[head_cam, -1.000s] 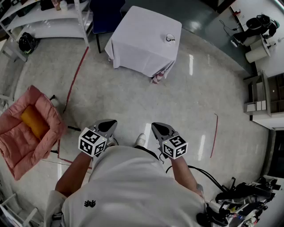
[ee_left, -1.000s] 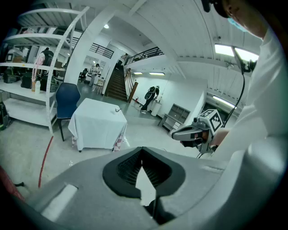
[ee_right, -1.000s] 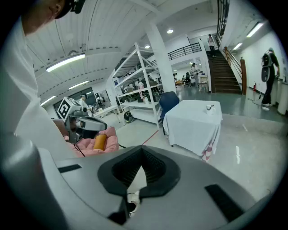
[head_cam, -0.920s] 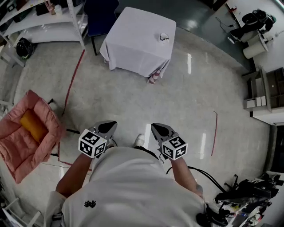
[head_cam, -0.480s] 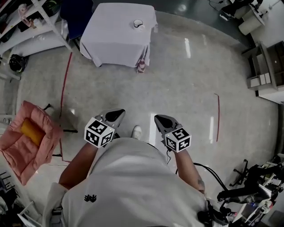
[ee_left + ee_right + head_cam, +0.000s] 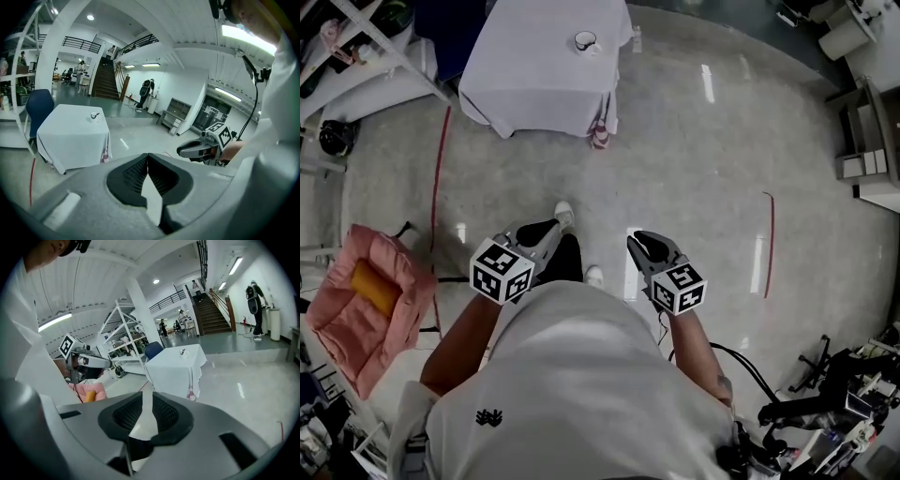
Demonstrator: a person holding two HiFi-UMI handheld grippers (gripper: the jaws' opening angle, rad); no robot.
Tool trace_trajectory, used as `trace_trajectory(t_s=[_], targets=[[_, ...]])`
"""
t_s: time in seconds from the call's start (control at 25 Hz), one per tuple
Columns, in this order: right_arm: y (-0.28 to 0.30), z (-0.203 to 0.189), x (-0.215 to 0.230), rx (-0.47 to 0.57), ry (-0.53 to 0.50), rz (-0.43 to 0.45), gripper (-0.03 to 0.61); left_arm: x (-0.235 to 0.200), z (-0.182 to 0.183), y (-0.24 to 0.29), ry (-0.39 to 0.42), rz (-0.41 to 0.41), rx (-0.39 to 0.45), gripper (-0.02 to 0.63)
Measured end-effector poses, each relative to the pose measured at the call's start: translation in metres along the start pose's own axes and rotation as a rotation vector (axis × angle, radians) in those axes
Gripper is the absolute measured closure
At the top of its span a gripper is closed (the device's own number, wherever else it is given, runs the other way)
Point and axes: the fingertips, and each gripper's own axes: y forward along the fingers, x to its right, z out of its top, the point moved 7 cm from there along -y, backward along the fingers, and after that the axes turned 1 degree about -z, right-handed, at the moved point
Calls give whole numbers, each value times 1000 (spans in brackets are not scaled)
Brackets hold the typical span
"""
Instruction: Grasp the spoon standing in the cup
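Observation:
A small white cup [image 6: 586,41] stands on a table draped in white cloth [image 6: 534,89], far ahead at the top of the head view. The spoon in it is too small to make out. The cup [image 6: 95,115] also shows in the left gripper view and in the right gripper view [image 6: 182,351]. Both grippers are held low in front of the person's body, far from the table. My left gripper [image 6: 534,231] is shut, its tips touching with nothing in them. My right gripper [image 6: 642,243] has its jaws opening, with a clear gap [image 6: 146,397] and nothing between them.
A pink cushioned seat [image 6: 337,323] with an orange thing lies on the floor at the left. Metal shelving [image 6: 356,47] and a blue chair [image 6: 459,23] stand left of the table. Red tape lines [image 6: 441,169] mark the floor. Cables and gear [image 6: 825,403] lie at bottom right.
The table with the cup has shifted up and to the left in the head view. A dark-trousered leg has stepped forward between the grippers. Both grippers stay in front of the body.

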Motion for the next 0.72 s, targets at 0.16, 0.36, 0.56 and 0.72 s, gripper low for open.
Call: trace_trajectory(t_s=[0.16, 0.36, 0.56, 0.72], targets=[[38, 46, 19, -18, -18, -24, 503, -52, 40, 23, -17, -16, 24, 601], [96, 120, 56, -34, -104, -51, 503, -120, 103, 40, 7, -26, 88, 601], [171, 184, 78, -25, -196, -66, 503, -191, 131, 33, -2, 19, 114, 601], [219, 216, 104, -62, -273, -32, 503, -225, 141, 34, -78, 83, 148, 601]])
